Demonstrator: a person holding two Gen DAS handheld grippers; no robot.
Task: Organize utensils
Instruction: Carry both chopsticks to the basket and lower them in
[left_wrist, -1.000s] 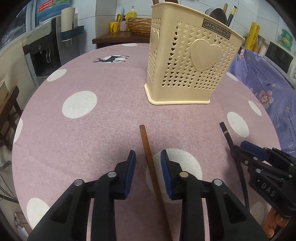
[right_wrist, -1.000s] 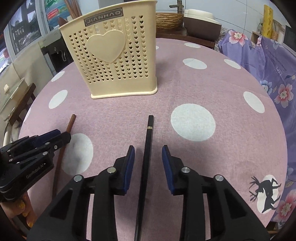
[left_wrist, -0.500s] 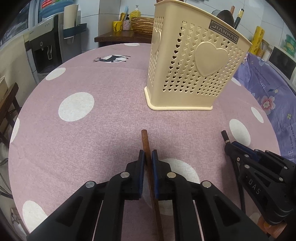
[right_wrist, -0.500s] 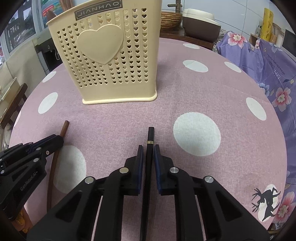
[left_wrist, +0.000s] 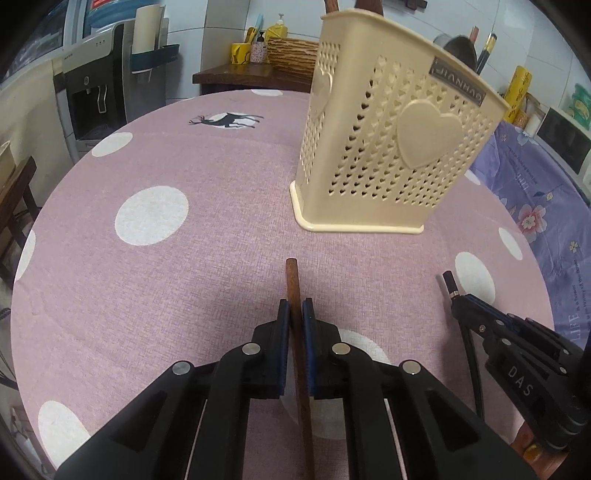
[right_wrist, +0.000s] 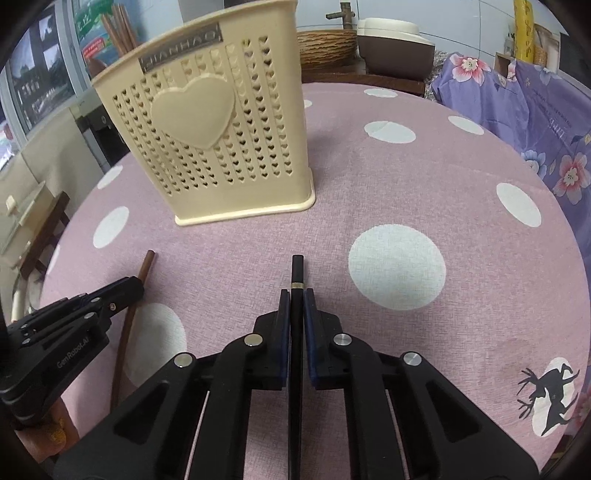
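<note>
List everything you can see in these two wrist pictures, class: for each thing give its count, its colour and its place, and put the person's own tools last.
utensil holder: one, cream, perforated with hearts, standing upright on the table beyond both chopsticks
brown chopstick: one, reddish brown, lying on the table in front of the holder, clamped between the left pads
black chopstick: one, black with a thin metal band, lying on the table, clamped between the right pads
tablecloth: one, pink with white dots and black deer prints, covering the round table
floral cloth: one, purple, beside the table's far right edge
wicker basket: one, tan, on the dark shelf behind the table
left tongs: one, black with blue pads, shut on the brown chopstick
right tongs: one, black with blue pads, shut on the black chopstick
</note>
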